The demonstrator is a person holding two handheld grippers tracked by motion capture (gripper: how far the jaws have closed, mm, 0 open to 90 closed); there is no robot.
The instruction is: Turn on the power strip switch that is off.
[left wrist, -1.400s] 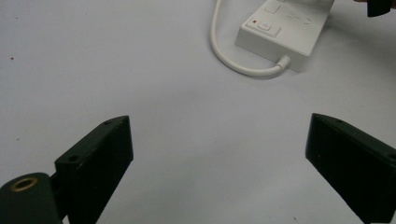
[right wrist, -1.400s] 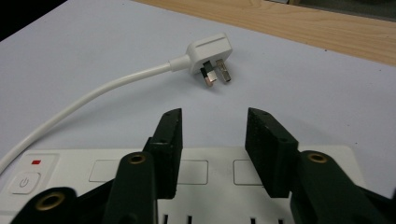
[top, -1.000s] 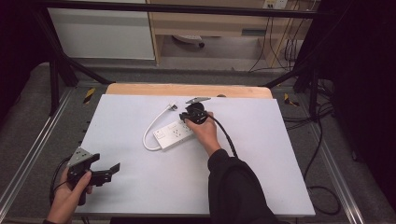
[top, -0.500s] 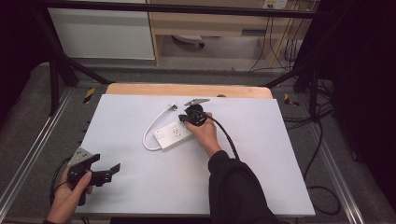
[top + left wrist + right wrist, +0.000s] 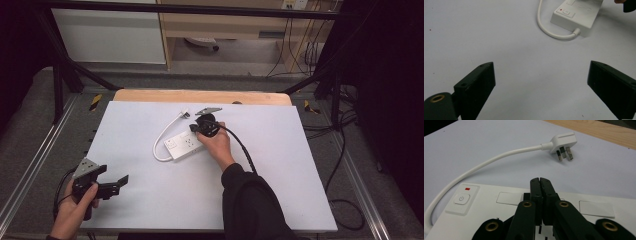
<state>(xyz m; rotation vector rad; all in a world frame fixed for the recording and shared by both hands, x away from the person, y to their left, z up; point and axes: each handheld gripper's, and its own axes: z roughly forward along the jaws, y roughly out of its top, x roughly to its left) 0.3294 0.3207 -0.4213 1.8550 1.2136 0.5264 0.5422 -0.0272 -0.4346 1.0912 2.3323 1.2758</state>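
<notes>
Claws (image 5: 116, 184) two, power strip (image 5: 184, 145) one

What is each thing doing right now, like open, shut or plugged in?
Power strip: flat on the table, right claw over it.
Plug: unplugged, lying on the table.
Left claw: open, holding nothing.
Right claw: shut; whether it pinches anything is unclear.

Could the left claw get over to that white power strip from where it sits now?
Probably yes: the left claw is open, and only bare white table lies between it and the power strip. The right claw sits shut over the strip's far end.
</notes>
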